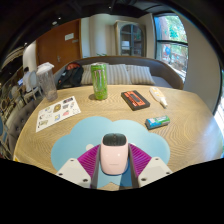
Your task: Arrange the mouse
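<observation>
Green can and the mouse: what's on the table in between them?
Nothing stands between. In the gripper view, the green can is far back, the mouse sits between the fingers of the gripper, and only bare table and blue mat separate them.

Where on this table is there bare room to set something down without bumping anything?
Bare wood lies mid-table, bordered by the green can, the leaflet, the dark box and the blue cloud mat. It is crowded at the gripper, where the white mouse sits between the open fingers on the mat.

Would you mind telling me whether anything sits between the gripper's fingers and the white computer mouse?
Nothing visible does: the white computer mouse already stands between the open gripper fingers, resting on the light blue cloud-shaped mat.
</observation>
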